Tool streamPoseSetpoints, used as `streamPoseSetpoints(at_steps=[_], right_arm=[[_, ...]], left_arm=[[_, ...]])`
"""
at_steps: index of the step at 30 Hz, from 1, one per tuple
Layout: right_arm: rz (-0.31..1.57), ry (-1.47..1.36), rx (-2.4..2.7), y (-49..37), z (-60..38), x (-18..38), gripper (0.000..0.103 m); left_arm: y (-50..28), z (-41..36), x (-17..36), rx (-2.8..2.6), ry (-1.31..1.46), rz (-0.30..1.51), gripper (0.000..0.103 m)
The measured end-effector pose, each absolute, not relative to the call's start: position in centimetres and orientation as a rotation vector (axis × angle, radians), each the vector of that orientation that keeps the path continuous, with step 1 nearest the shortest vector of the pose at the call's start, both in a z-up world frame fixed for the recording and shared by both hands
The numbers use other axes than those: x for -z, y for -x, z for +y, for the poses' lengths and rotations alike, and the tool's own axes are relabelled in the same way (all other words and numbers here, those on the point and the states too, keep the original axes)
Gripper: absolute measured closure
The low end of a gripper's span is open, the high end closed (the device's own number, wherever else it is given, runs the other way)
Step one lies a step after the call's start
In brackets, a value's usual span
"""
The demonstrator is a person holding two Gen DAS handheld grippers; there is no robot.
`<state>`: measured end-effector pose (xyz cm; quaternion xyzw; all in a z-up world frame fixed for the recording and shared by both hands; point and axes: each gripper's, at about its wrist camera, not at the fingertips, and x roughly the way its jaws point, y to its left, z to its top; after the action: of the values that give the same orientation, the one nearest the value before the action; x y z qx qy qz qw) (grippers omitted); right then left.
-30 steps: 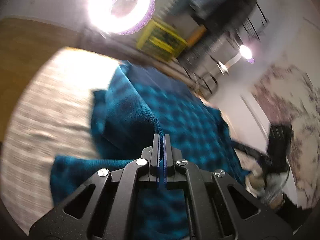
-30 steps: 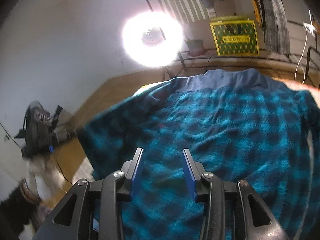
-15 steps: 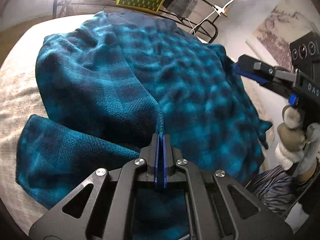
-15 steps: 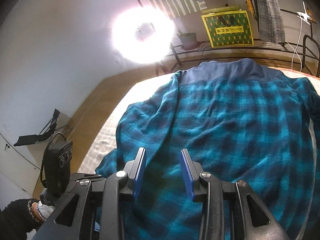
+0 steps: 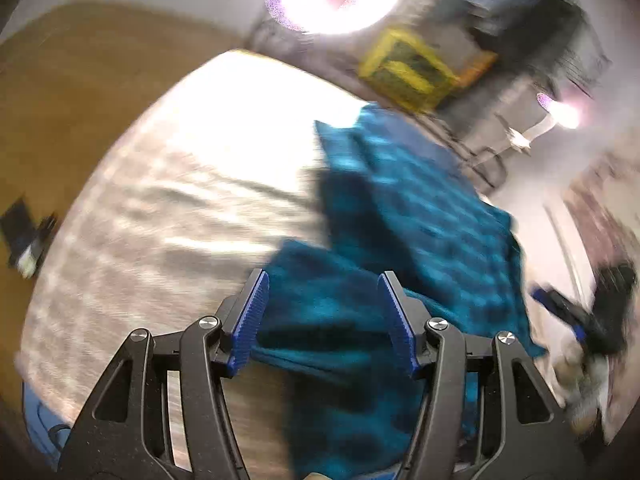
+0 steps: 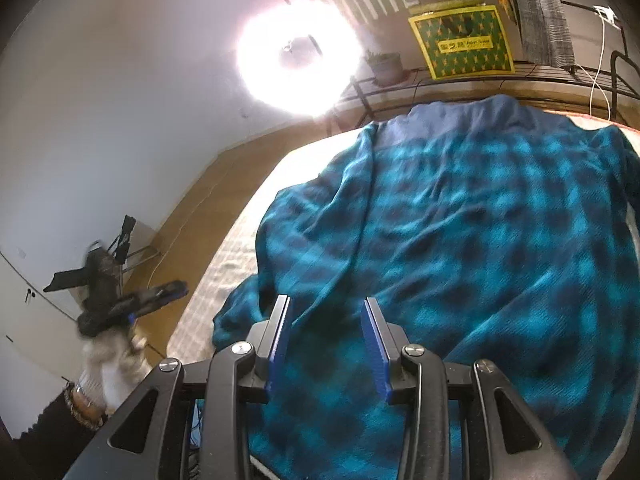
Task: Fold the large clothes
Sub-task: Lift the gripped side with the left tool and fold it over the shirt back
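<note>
Spread and still opening, the jaws of the left gripper (image 5: 322,320) hold nothing; its blue pads (image 5: 250,322) stand apart above the near left edge of the teal checked garment (image 6: 480,248), clear of the cloth. Jaws of the right gripper (image 6: 326,340) are parted too, with nothing pinched, hanging over the near middle of the same garment. That garment lies spread across a pale woven bed cover (image 5: 180,208), its plain dark blue collar band (image 6: 452,120) at the far end and a loose fold of cloth (image 6: 240,312) bunched at the near left corner. In the right wrist view a white-gloved hand (image 6: 112,364) with a dark sleeve carries the left gripper at the left, off the edge of the bed above the wooden floor (image 6: 192,220). Beyond the bed a ring light (image 6: 296,58) glares against the wall, with a potted plant (image 6: 386,66) and a yellow and green box (image 6: 464,42) on a low metal rack to its right. The left wrist view is blurred.
</note>
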<state>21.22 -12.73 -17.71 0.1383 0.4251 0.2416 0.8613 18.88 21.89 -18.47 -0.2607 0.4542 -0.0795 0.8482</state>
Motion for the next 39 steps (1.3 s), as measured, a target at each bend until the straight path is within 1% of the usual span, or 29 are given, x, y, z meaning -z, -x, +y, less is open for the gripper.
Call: streamPoseSetpoints(at_steps=[4,9,10,11,12,14,16,19,22,24,25,26,32,35,39], right_arm=[[0.894,-0.266,-0.510,-20.5,-12.0,18.1,0.065],[0.908,-0.251,-0.502,-20.4,-11.9,18.7,0.065],[0.912,-0.251,-0.499,-20.4,-12.1,18.8,0.065],[0.914,-0.252,-0.498,-20.5,-12.2,18.9,0.065],[0.916,-0.253,-0.496,-20.5,-12.3,18.9,0.065],[0.914,-0.252,-0.494,-20.5,-12.4,18.8,0.065],[0.910,-0.250,-0.492,-20.6,-12.5,18.6,0.065],[0.898,-0.226,-0.488,-20.7,-12.4,17.9,0.065],[0.878,-0.148,-0.494,-21.1,-11.5,16.5,0.064],[0.896,-0.112,-0.529,-22.2,-10.3,15.6,0.051],[0.909,-0.097,-0.552,-23.0,-9.4,15.2,0.041],[0.918,-0.083,-0.571,-23.7,-8.6,14.8,0.039],[1.012,-0.004,-0.691,-29.5,-0.2,14.2,0.039],[1.057,0.064,-0.707,-31.7,4.3,15.5,0.040],[1.139,0.155,-0.704,-34.1,9.9,18.7,0.040]], left_arm=[[-21.2,24.0,23.0,0.123,0.625,1.093,0.045],[-22.4,22.5,25.0,0.170,0.596,1.124,0.046],[-22.6,22.1,25.2,0.186,0.595,1.123,0.050],[-22.7,21.7,25.4,0.202,0.589,1.127,0.071],[-22.8,21.3,25.6,0.208,0.570,1.140,0.097],[-22.7,20.8,25.4,0.233,0.558,1.128,0.097],[-22.2,20.4,24.0,0.245,0.553,1.092,0.097],[-20.1,19.9,20.5,0.295,0.555,1.008,0.097],[-16.9,18.6,16.7,0.357,0.498,0.921,0.097],[-14.7,17.2,14.9,0.400,0.450,0.881,0.097],[-13.5,16.3,14.2,0.419,0.415,0.868,0.097],[-12.3,15.3,13.7,0.436,0.377,0.857,0.097],[-8.2,11.4,12.2,0.514,0.287,0.794,0.097],[-6.6,9.9,11.8,0.556,0.232,0.772,0.097],[-4.5,8.0,11.6,0.602,0.123,0.744,0.097]])
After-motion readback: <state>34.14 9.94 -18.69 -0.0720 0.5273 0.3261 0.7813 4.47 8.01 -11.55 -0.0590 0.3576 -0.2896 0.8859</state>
